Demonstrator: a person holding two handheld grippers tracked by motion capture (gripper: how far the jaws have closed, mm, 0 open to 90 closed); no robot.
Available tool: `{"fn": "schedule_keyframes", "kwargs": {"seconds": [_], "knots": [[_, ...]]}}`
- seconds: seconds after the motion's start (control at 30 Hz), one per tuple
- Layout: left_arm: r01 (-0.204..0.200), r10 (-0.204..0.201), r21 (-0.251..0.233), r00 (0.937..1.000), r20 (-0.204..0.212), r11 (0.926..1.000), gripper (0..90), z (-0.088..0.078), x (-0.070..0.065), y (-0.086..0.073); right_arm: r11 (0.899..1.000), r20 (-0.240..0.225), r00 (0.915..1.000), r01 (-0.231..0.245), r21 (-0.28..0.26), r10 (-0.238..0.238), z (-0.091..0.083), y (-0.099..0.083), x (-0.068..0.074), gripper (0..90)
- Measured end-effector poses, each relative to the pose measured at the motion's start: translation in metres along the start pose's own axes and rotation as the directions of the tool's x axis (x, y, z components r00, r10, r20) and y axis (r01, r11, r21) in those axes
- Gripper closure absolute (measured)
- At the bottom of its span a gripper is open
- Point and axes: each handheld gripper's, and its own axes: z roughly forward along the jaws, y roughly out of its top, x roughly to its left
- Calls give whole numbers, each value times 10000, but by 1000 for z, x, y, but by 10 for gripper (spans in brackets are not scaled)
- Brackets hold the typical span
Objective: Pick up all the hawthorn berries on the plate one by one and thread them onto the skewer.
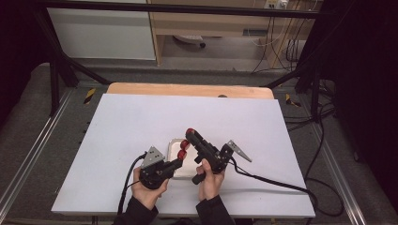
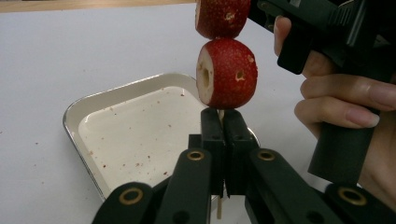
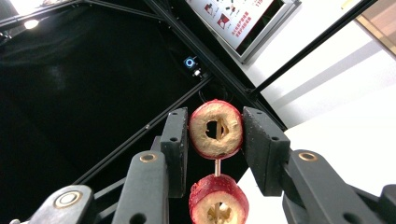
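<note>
Fruits, two, on one skewer

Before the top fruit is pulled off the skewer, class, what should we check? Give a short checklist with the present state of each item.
1. Left gripper shut on the skewer below the fruits: ok.
2. Right gripper shut on the top fruit, a pad on each side: ok.
3. Lower fruit threaded on the skewer, apart from the top fruit: ok.
4. Tray on the table under the fruits to catch anything that falls: ok; it has red crumbs but no fruit in it.
5. Grip firm enough that the top fruit will not slip or crush: cannot tell.
6. Skewer sound, not cracked: cannot tell; it is mostly hidden.
</note>
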Motion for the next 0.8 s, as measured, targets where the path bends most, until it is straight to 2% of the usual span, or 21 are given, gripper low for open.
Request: {"fn": "schedule_keyframes", "kwargs": {"seconds": [0.13,0.37,0.5,0.63,0.8], "knots": [[51,-49,-88,9998,194,9999,886,-2,1,2,10000,-117,9999,-5,-26,5,-1,1,1,630],[-127,126,42,9998,170,9999,887,1,-1,0,9999,-141,9998,136,51,-136,-1,0,0,631],[-144,142,114,9997,209,9998,886,4,2,-4,9990,-25,9998,212,405,-211,-3,0,-1,628],[-165,163,60,9996,250,9998,886,2,4,-4,9923,160,9961,846,904,-864,-2,6,2,617],[-170,169,97,9998,120,9998,886,0,9,-5,9703,352,9827,1733,1686,-1817,-5,22,4,496]]}}
